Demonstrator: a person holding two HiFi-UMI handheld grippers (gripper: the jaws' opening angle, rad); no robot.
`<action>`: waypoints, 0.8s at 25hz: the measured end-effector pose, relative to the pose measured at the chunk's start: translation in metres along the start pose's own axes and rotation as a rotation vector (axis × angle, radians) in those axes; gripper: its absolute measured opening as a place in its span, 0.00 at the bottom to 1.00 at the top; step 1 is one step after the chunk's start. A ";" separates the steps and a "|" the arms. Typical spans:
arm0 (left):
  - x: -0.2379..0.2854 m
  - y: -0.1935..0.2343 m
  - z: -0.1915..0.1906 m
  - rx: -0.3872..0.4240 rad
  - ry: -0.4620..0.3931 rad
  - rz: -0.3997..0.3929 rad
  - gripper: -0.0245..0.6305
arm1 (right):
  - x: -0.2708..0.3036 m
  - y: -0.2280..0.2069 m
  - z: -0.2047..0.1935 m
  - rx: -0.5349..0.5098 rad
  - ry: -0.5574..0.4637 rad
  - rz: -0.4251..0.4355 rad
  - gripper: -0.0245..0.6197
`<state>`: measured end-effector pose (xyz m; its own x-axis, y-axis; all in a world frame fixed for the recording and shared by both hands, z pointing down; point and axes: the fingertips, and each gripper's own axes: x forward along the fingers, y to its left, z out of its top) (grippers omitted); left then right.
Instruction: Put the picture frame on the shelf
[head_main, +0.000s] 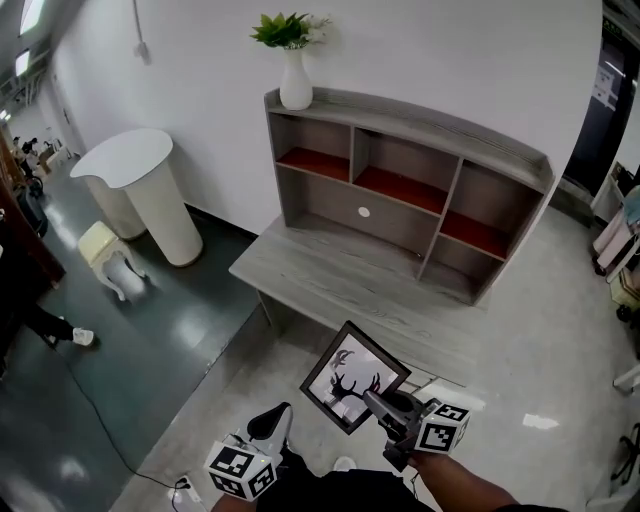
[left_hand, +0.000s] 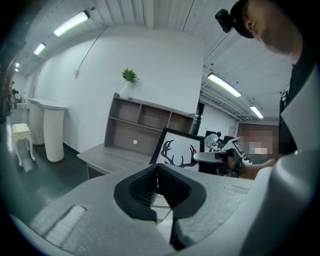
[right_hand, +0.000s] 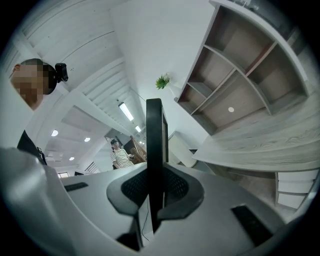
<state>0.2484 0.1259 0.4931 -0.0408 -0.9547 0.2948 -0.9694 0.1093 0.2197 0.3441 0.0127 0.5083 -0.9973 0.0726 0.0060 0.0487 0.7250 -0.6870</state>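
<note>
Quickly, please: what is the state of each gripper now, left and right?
Left gripper: closed, holding nothing.
Right gripper: closed on the edge of the picture frame.

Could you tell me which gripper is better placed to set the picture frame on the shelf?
Right: the right gripper is clamped on the picture frame, facing the shelf; the left gripper is shut, empty.

A black picture frame (head_main: 350, 378) with an antler print hangs tilted, clamped in the right gripper (head_main: 378, 402), before the grey shelf (head_main: 420, 120).
</note>
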 end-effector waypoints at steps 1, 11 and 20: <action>0.007 0.005 0.001 -0.003 0.001 -0.007 0.05 | 0.005 -0.003 0.002 0.005 -0.003 -0.002 0.11; 0.051 0.096 0.048 0.005 -0.026 -0.082 0.05 | 0.094 -0.032 0.030 0.026 -0.016 -0.065 0.11; 0.069 0.201 0.090 0.020 -0.028 -0.173 0.05 | 0.187 -0.043 0.059 0.037 -0.104 -0.157 0.11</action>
<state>0.0285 0.0569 0.4741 0.1206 -0.9661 0.2283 -0.9672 -0.0626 0.2461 0.1519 -0.0454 0.4960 -0.9929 -0.1120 0.0409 -0.1078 0.6963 -0.7096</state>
